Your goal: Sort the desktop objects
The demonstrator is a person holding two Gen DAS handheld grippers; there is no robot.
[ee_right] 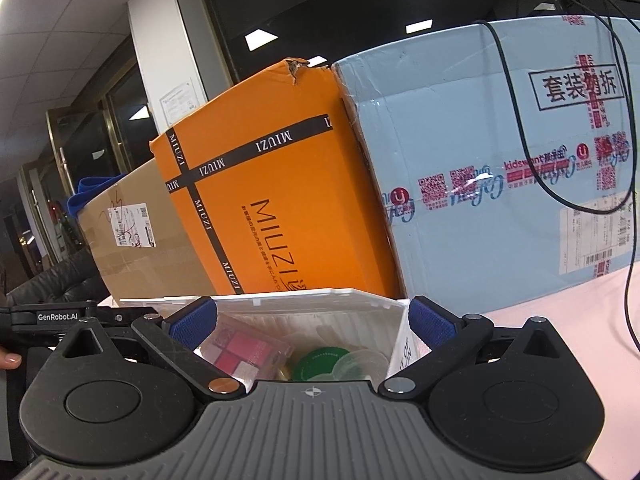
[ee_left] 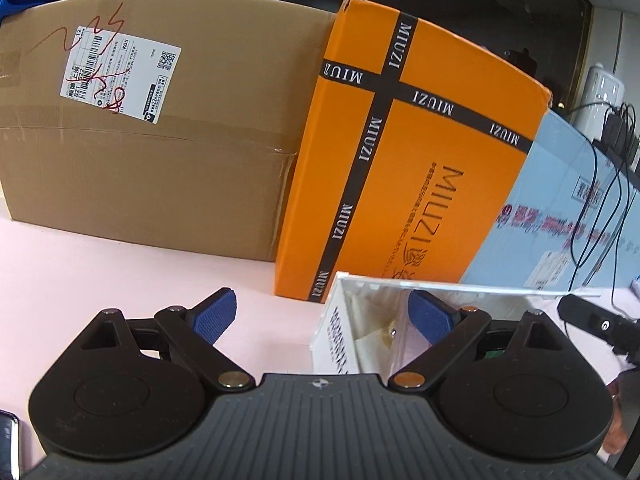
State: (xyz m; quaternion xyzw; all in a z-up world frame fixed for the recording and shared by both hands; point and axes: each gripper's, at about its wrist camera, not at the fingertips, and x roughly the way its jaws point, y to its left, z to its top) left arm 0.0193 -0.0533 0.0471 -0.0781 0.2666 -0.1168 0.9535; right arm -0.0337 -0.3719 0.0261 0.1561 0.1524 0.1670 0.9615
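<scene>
Both claws hang over the white bin [ee_right: 320,312], and that bin is our landmark on the pink surface [ee_left: 120,272]. The right claw [ee_right: 312,320] hovers right above the bin's open mouth, blue pads spread wide and nothing between them, its right finger [ee_right: 432,322] just outside the bin's right-hand wall. Down inside the bin lie a pink palette [ee_right: 244,350] tipped against the left wall, a green lid [ee_right: 320,366] beside it toward the middle, and a clear cup [ee_right: 356,362] touching that lid on its right (a gold-coloured scrap below the palette is too small to name). So the sortable bits already sit in the bin; whether more are to come, or this is the finish, the views don't settle. The left claw [ee_left: 324,316] is also spread and empty, its right pad [ee_left: 430,316] over the bin's interior, its left pad [ee_left: 214,314] over bare surface to the bin's left, perhaps poised to steady or shift the bin. Behind the bin stands an orange box [ee_left: 420,160], flanked by a brown carton [ee_left: 160,140] and a pale blue box [ee_right: 500,160], a wall that keeps the bin from sliding back.
</scene>
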